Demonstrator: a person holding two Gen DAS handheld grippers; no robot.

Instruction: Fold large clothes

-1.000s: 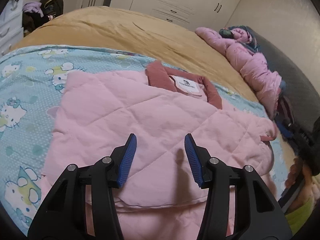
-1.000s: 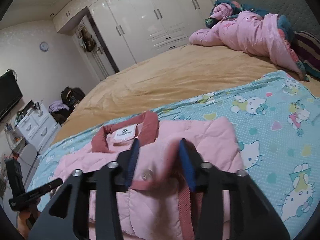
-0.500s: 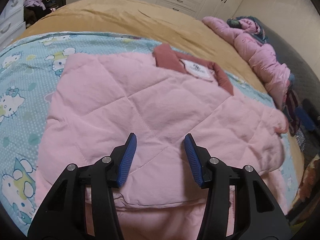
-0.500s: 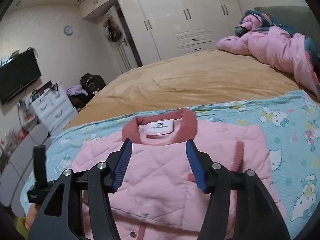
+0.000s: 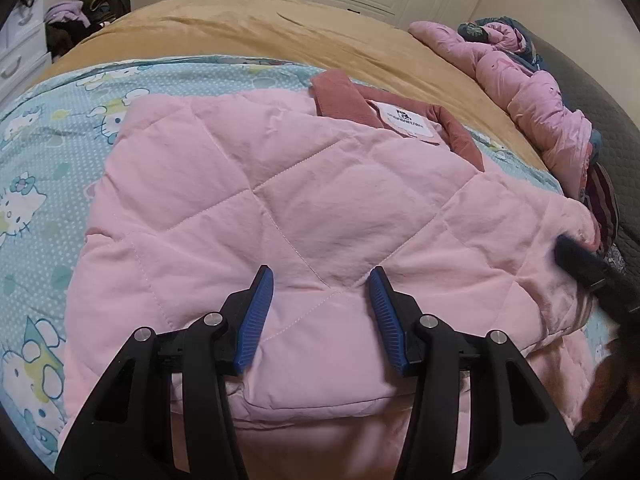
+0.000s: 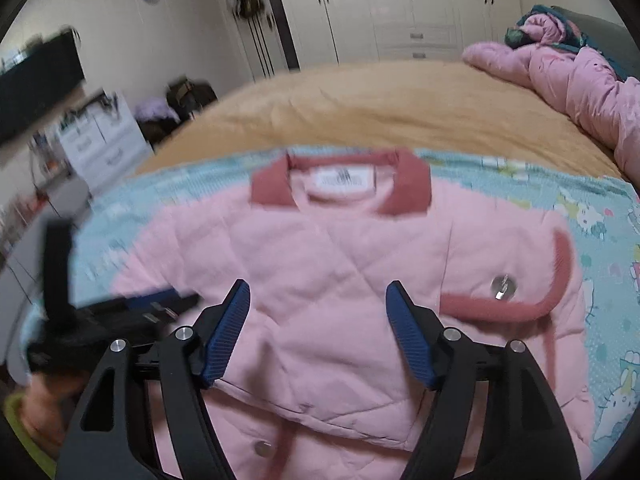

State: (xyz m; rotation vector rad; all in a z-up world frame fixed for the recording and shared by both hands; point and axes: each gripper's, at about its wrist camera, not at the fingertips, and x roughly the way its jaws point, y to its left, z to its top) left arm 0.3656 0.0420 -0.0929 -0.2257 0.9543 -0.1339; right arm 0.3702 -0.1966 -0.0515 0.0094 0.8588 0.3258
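Observation:
A pink quilted jacket (image 5: 312, 184) lies flat on a blue cartoon-cat blanket (image 5: 52, 152), its dark pink collar (image 5: 344, 96) and white label on the far side. My left gripper (image 5: 321, 280) hangs open just above the jacket's near part, with nothing between its blue pads. In the right wrist view the jacket (image 6: 340, 264) shows a dark pink trimmed flap (image 6: 560, 276) with a metal snap (image 6: 503, 287) folded onto its right side. My right gripper (image 6: 318, 292) hovers over the near hem, jaws opening and empty. The left gripper (image 6: 100, 316) appears blurred at the left.
The blanket (image 6: 608, 280) lies on a tan bed cover (image 5: 260, 28). A crumpled pink duvet (image 6: 580, 80) is heaped at the far right by a dark headboard. White wardrobes (image 6: 400, 8), a drawer chest (image 6: 100, 140) and bags (image 5: 104, 0) stand beyond the bed.
My right gripper let go of the jacket's dark pink trimmed flap, its jaws spread wide, and it swung towards the near hem. My left gripper sank closer to the jacket.

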